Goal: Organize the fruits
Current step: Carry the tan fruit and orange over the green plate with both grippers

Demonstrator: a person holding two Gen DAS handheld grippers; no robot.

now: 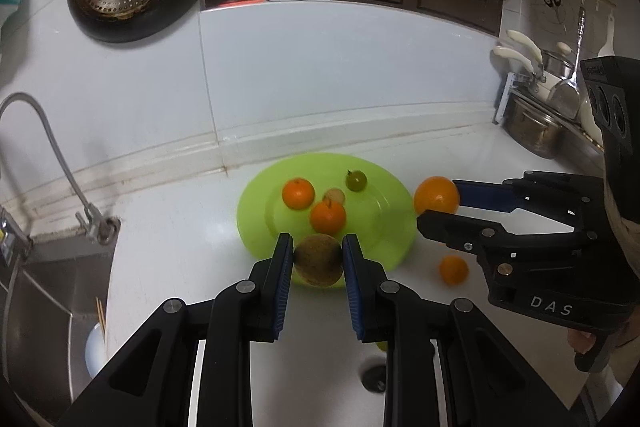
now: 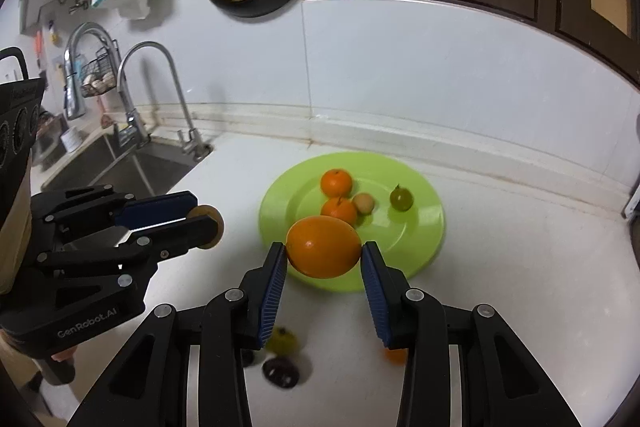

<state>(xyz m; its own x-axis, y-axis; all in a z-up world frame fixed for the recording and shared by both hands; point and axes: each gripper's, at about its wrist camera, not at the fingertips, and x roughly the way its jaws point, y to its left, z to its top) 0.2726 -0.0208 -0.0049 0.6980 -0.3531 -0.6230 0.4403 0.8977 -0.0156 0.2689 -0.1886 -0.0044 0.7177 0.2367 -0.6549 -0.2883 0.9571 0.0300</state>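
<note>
Now, reading from left to right, we start at our left gripper (image 1: 318,259), whose pads are clamped on a brownish-green round fruit (image 1: 319,259), likely a kiwi. It hangs over the near rim of the green plate (image 1: 256,195), so the plate lies straight ahead and below; we judge a short forward reach and lowering is all that is needed. Further right, our right gripper (image 2: 324,254) is clenched on a large orange (image 2: 324,247), its longer axis running across from pad to pad. It too hangs at the plate's near edge, with the plate ahead of it. Both hands look about equally near the dish.

Counting what sits on the plate: two small oranges (image 2: 336,183), one pale small fruit (image 2: 363,203) touching them, and one green fruit (image 2: 401,197) apart to the right, four in all. Off the plate on the white counter (image 1: 160,219) we count one small orange (image 1: 453,269), one yellow-green fruit (image 2: 282,341) and one dark fruit (image 2: 281,371), blurred. Two more are in our grippers.
</note>
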